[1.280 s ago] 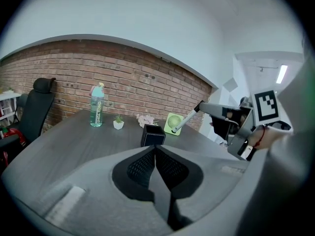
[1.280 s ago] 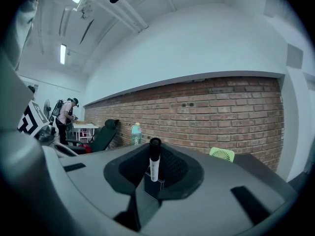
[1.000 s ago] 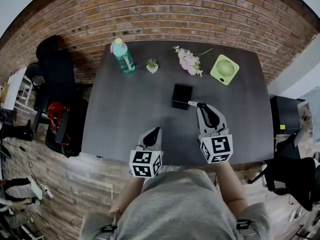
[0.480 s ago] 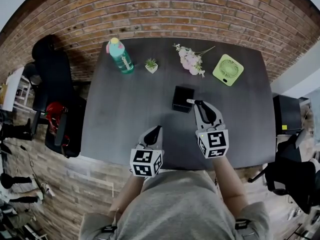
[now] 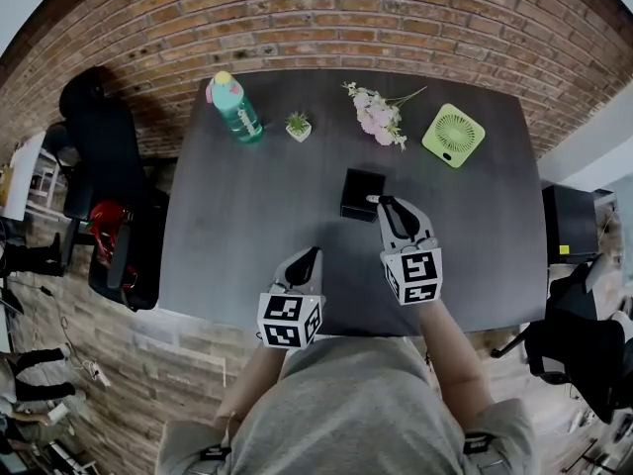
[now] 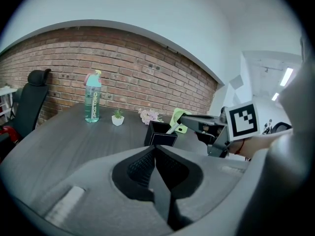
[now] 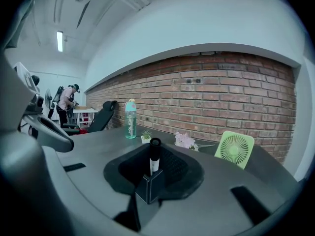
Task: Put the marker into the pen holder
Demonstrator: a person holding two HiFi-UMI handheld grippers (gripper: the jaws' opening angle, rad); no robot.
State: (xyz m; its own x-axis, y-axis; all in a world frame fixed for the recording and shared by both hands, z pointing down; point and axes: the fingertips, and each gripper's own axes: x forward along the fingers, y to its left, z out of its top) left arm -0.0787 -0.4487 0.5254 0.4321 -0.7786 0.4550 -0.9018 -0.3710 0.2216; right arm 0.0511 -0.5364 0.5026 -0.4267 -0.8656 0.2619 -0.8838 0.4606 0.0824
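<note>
One small shift is showing over the last second: your right tongs (image 5: 382, 204) are creeping toward 10 o'clock across the counter (image 5: 247, 216), so the pale end that was hanging just beside the pen holder (image 5: 360, 194) is now reaching its right-hand rim. Those tongs are clamping the marker (image 7: 154, 157) by its white barrel, black cap pointing away from you. Seen from your left tongs' camera, it is slanting down into the holder's open top. That is suggesting the drop is nearly lined up, and letting go is probably what is coming next. Your left tongs (image 5: 310, 257) are sitting pressed together with nothing in them, at about 7 o'clock from the holder near the counter's front edge. They are not taking part. From overhead, the right tongs are covering most of the marker, leaving only a short stub showing. The holder's inside is reading as plain black, so I am not managing to tell whether the lower tip is already past the rim or only resting at it.
</note>
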